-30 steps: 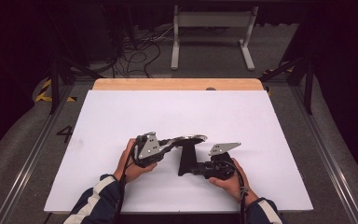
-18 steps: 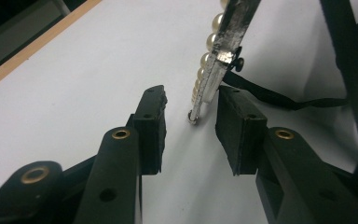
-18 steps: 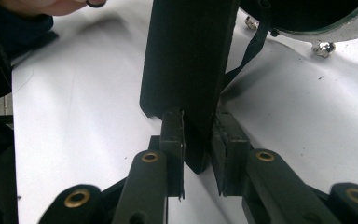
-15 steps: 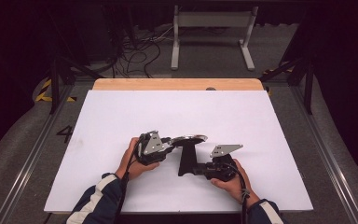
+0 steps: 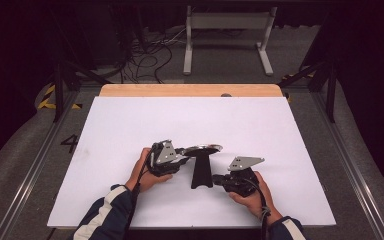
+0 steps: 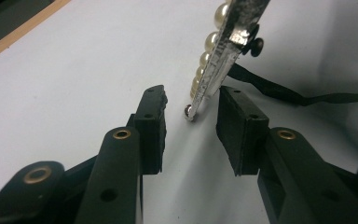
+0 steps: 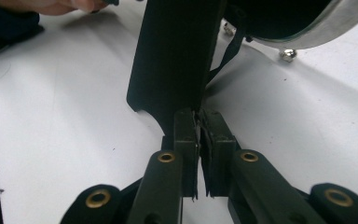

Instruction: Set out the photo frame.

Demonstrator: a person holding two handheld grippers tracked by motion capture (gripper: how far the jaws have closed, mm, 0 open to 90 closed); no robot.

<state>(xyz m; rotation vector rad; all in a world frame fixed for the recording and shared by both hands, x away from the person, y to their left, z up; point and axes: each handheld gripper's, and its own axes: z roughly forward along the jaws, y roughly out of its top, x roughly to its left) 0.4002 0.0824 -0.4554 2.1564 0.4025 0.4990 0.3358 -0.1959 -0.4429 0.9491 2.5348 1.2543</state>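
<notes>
Left gripper (image 5: 182,154), jaws apart, straddles the silver tray (image 6: 226,44) edge with pearls (image 6: 209,42). Right gripper (image 7: 199,116), at four o'clock, has just closed on the black stand (image 7: 175,60).

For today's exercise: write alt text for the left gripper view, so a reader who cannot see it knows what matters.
The left gripper has its two black jaws open around the edge of a silver piece lined with pearl beads, its pads not pressing on it. Below lies the white table, with a black strap trailing to the right.
</notes>
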